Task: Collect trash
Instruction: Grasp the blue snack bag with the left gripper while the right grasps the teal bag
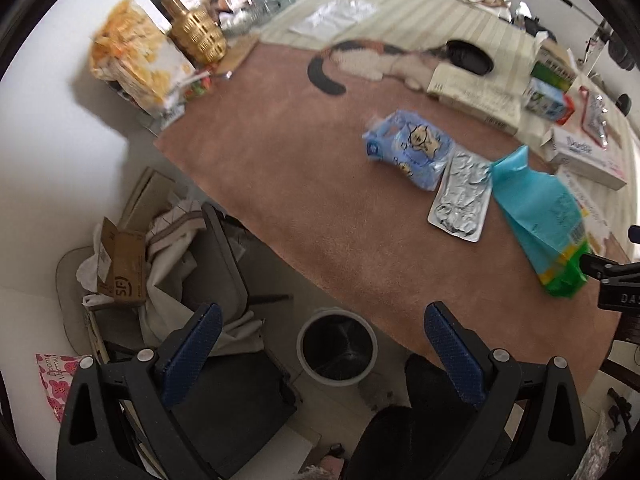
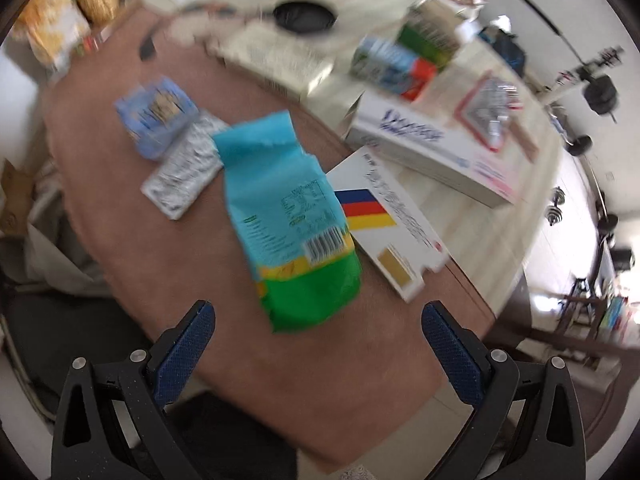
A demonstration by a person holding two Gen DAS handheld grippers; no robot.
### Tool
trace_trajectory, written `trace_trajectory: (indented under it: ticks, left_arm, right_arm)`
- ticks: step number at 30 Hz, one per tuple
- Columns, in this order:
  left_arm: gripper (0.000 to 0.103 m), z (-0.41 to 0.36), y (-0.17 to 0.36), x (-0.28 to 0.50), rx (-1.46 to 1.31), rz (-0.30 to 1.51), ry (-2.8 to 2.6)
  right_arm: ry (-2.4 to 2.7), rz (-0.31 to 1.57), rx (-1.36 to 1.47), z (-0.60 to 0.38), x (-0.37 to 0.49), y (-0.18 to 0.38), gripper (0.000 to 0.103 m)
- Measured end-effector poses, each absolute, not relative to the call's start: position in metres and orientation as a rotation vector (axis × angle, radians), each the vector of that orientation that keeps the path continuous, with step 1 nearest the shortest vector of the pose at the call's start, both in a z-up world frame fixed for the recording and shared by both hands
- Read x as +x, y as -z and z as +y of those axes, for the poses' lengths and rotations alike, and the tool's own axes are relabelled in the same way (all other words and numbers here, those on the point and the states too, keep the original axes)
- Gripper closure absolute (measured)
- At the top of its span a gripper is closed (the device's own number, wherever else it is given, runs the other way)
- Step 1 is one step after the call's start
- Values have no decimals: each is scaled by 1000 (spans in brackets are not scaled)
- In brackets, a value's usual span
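Three pieces of trash lie on the brown mat (image 1: 280,168): a blue-and-green paper bag (image 1: 540,224) (image 2: 288,224), a crumpled silver foil tray (image 1: 462,196) (image 2: 184,168), and a light blue printed packet (image 1: 412,152) (image 2: 156,116). A round grey bin with a black liner (image 1: 337,346) stands on the floor beside the table. My left gripper (image 1: 322,354) is open and empty, held above the bin. My right gripper (image 2: 318,354) is open and empty, just short of the bag's green end.
White boxes (image 2: 432,152), a flat carton with a striped flag (image 2: 392,220) and a milk carton (image 2: 392,64) crowd the table's right side. A cereal bag (image 1: 132,56) and a gold bottle (image 1: 196,32) stand at the far left corner. A cluttered chair (image 1: 160,264) stands beside the bin.
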State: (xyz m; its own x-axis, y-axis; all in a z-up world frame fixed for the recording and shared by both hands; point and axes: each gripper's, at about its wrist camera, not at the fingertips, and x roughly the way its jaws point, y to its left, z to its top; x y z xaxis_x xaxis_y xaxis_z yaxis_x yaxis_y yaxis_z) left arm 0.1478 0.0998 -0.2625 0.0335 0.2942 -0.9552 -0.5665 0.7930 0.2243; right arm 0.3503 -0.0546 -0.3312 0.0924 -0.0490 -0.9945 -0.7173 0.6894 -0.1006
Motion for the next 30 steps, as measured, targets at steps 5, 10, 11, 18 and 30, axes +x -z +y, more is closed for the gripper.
trace_trajectory:
  ticks: [5, 10, 11, 18, 30]
  left_arm:
    - [0, 118, 299, 178, -286, 1469, -681]
    - [0, 133, 321, 200, -327, 1517, -678]
    - [0, 137, 323, 204, -337, 1520, -678]
    - [0, 177, 332, 236, -567, 1443, -651]
    - [73, 216, 386, 286, -849, 1385, -601]
  right_arm:
    - [-616, 1484, -804, -22, 365, 381, 0]
    - [-630, 1536, -862, -6, 366, 415, 0]
    - [-631, 1545, -851, -5, 367, 419, 3]
    - [-613, 1544, -717, 2, 389, 401, 27]
    - [-524, 1513, -601, 29, 407, 397, 27]
